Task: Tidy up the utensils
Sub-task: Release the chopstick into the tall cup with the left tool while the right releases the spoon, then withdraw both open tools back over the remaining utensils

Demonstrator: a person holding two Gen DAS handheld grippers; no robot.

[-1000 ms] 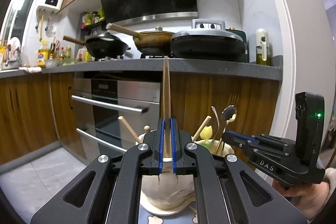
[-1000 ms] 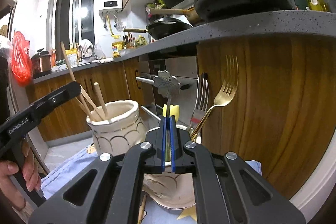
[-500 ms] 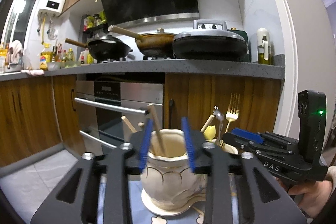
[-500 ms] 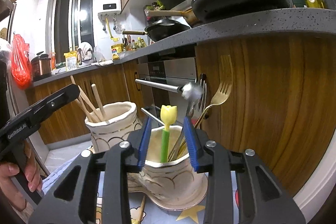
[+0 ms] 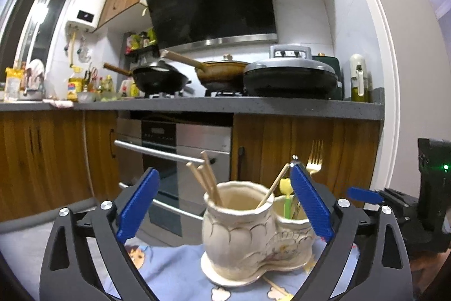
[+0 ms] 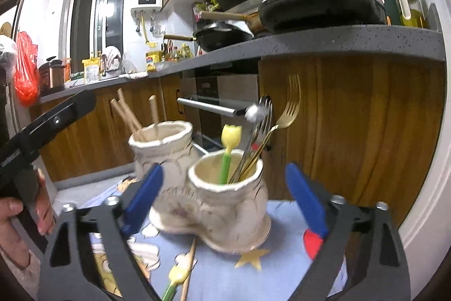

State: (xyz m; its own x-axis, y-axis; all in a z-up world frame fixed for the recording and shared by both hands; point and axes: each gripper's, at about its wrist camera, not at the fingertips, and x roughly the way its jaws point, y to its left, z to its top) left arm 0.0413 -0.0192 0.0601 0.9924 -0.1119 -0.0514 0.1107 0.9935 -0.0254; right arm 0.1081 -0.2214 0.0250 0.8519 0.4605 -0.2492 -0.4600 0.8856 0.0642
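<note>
A cream ceramic two-pot holder (image 5: 239, 227) (image 6: 225, 205) stands on a blue cartoon cloth. Wooden chopsticks (image 5: 207, 179) (image 6: 126, 114) lean in its left pot. The right pot holds a yellow tulip-topped utensil (image 6: 229, 143), a gold fork (image 6: 290, 106) and silver cutlery (image 6: 260, 114). My left gripper (image 5: 224, 172) faces the left pot with its jaws opening wide, and nothing is gripped. My right gripper (image 6: 224, 170) faces the right pot, jaws likewise opening, touching nothing. A loose chopstick (image 6: 188, 267) and a second tulip utensil (image 6: 176, 277) lie on the cloth in front.
Behind the holder run wooden cabinets, an oven with a steel handle (image 5: 157, 153) and a grey counter (image 5: 253, 105) bearing pans. A red object (image 6: 311, 243) lies on the cloth (image 6: 282, 267) by my right finger. A hand (image 6: 17, 219) holds the left gripper's handle.
Both grippers went from shut to wide open and drew back. The left one let go of a chopstick, now in the left pot. The right one released a flower-topped utensil into the right pot.
</note>
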